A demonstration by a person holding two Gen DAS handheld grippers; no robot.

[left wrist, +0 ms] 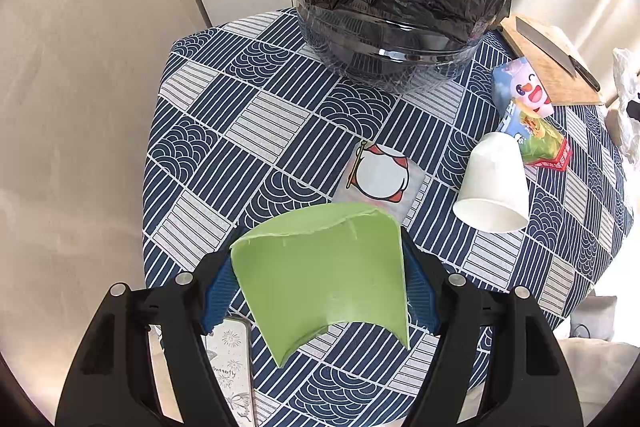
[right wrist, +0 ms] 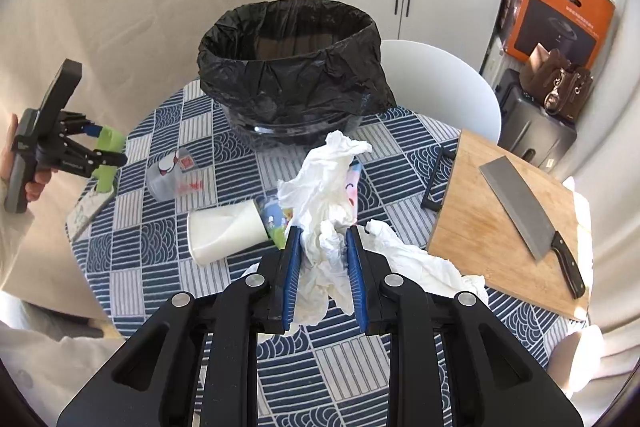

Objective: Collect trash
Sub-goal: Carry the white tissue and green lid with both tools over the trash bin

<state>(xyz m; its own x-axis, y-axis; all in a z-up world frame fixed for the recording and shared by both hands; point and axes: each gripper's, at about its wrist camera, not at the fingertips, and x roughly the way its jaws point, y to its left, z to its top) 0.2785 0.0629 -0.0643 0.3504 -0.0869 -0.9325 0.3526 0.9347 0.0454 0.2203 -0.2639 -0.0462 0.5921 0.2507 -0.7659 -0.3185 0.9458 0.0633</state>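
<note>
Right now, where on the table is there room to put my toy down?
Bare cloth lies left of the bin, beyond the clear wrapper, to the tablecloth edge. It is crowded on the right: white cup, snack packets, tissues and cutting board with a knife.

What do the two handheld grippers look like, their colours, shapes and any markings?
Both are matte black plastic. The left gripper and right gripper have angular linkage arms with triangular cut-outs, round silver pivot pins, and ribbed blue pads lining the jaws. Seen from the right wrist view, the left one carries small white lettering, too small to read, on a chunky black handle.
</note>
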